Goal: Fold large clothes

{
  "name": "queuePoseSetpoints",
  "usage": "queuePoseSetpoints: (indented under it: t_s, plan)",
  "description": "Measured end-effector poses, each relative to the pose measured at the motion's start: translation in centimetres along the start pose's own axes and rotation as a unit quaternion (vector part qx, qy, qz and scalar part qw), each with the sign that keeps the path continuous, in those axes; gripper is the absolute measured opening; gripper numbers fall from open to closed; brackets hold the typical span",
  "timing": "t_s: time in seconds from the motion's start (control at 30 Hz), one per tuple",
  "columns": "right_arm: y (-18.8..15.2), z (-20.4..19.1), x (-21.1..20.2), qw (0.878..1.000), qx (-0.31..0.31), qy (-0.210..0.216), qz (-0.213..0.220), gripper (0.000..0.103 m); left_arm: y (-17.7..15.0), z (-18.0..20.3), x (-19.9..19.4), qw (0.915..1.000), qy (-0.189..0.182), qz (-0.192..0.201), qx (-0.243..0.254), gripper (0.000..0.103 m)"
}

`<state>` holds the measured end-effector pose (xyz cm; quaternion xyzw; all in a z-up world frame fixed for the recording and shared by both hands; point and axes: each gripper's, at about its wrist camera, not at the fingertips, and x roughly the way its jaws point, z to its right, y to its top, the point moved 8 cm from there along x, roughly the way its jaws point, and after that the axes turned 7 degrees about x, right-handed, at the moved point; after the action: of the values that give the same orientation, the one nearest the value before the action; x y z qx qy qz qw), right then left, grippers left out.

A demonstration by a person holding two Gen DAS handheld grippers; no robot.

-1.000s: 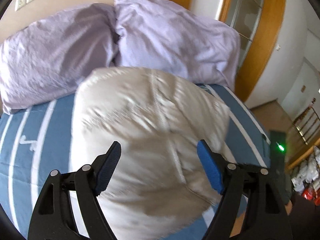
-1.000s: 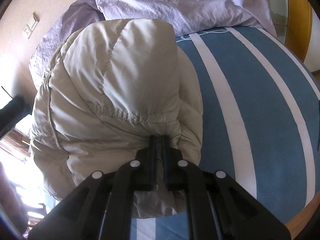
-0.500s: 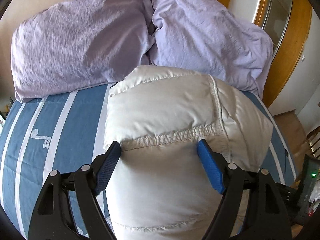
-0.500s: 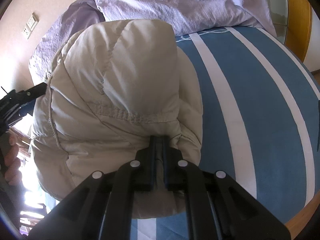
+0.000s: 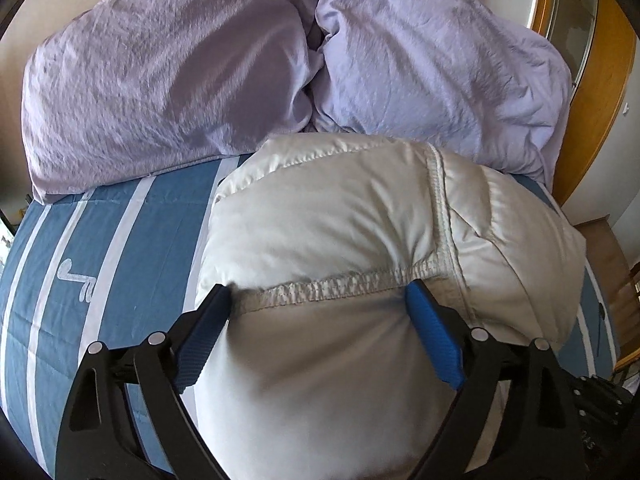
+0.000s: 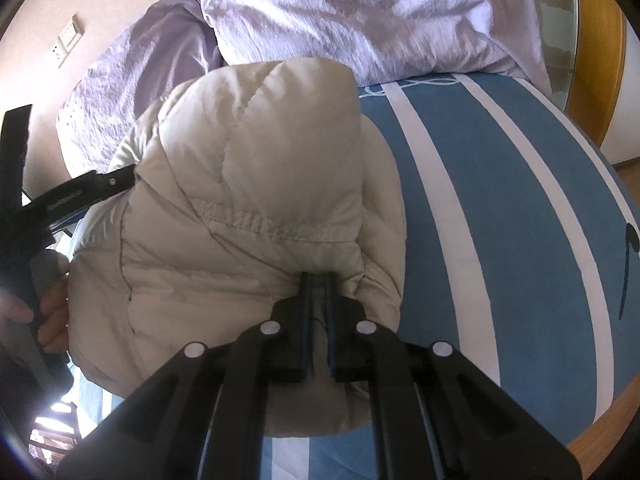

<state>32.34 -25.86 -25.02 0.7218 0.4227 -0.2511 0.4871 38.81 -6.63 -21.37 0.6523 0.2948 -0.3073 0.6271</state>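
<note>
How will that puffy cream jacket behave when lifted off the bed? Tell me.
Probably floppy: the jacket bunches where the right tool pinches it. Likely light for its bulk, given the puffed, quilted panels. Its sheen suggests slippery fabric, so the wide-open left tool may need the stitched seam.

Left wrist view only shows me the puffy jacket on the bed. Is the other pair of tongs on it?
Observer: Yes, the right tongs are shut on the jacket at its near edge.
Operator: Is fabric really caught?
Observer: A thin fold of it shows pinched between the pads.
Operator: What lies beside the jacket on that side?
Observer: Striped sheet, then a wooden edge at the near corner.
</note>
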Motion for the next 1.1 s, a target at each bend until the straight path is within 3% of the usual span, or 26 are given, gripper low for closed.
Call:
queuePoseSetpoints:
  t_s: [0.33,0.5,0.77,1.1]
  plan:
    - [0.7,-0.5,-0.5,1.000,-0.021,-0.011,0.010,0.013,-0.2,-0.4,1.4,1.0000,0.005,0.007,0.002,0.092]
    - [1.5,-0.9,-2.0,1.000,-0.017,-0.003,0.026,0.037,-0.3,-0.6,1.6,0.9999,0.005,0.009,0.000,0.092]
    - [4.9,-2.6,-4.4,0.997,-0.010,0.029,0.065,0.037,-0.3,-0.5,1.6,0.9999,0.005,0.010,0.000,0.093]
    - [7.7,-4.9,-3.0,0.996,-0.037,0.021,0.078,0.036,-0.4,-0.5,1.7,0.9999,0.005,0.010,-0.001,0.093]
